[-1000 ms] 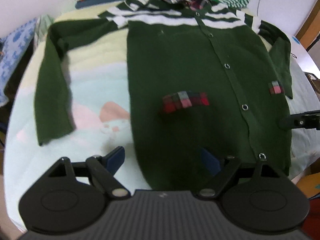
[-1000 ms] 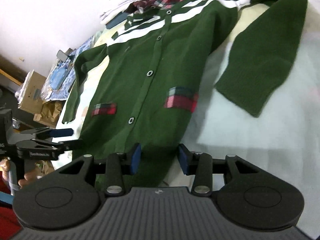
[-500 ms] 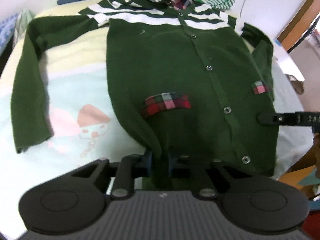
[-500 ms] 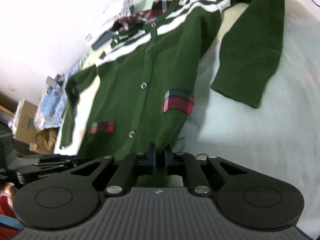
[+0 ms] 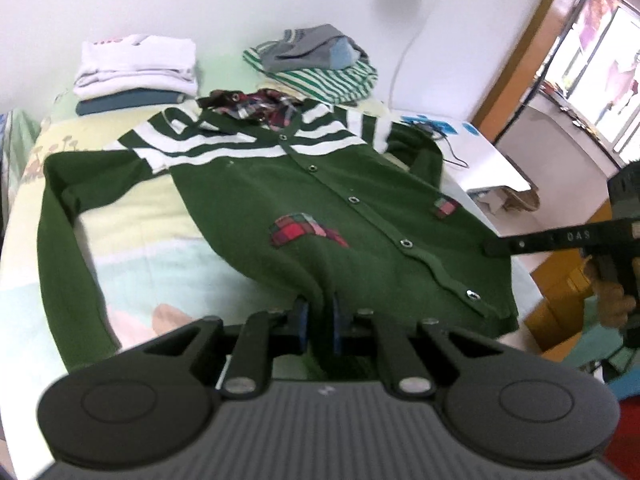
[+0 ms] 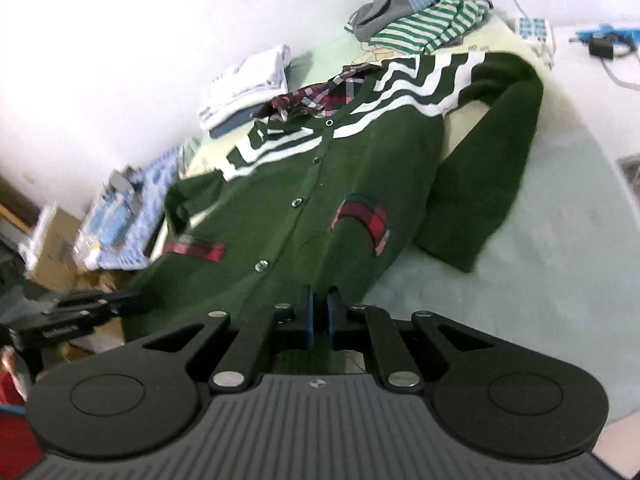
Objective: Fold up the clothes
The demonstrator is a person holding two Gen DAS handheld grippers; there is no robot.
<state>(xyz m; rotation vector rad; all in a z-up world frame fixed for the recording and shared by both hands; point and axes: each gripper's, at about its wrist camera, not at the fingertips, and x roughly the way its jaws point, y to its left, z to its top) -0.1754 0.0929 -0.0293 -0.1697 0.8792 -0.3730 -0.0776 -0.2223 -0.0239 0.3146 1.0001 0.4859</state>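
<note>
**Both hand-held grippers clenched on the cardigan hem, hem lifted**

Change from one second ago: I had both sets of jaws standing open over the flat hem. Now the left hand-held gripper [image 5: 319, 318] is clamped on a pinch of hem on the cardigan's left half, and the right hand-held gripper [image 6: 319, 314] is clamped on the hem near the button placket. The near edge of the green cardigan [image 5: 304, 196] has risen off the bed [image 5: 132, 240] and the fabric tents up toward each grip; the plaid pocket trims are now creased.

Orientation: the cardigan lies front-up on the bed, buttoned. Its long axis runs from the hem at my grippers away to the plaid collar [image 5: 256, 106] at the far end. Both sleeves lie roughly parallel to the body, cuffs toward me.

View differences: the left wrist view shows the left sleeve [image 5: 60, 240] in full, the folded stack [image 5: 136, 72] behind the collar, and a doorway at right. The right wrist view shows the right sleeve [image 6: 492, 172] in full, plus a cardboard box [image 6: 52, 248] beside the bed. Each view catches the other gripper at its edge.
</note>
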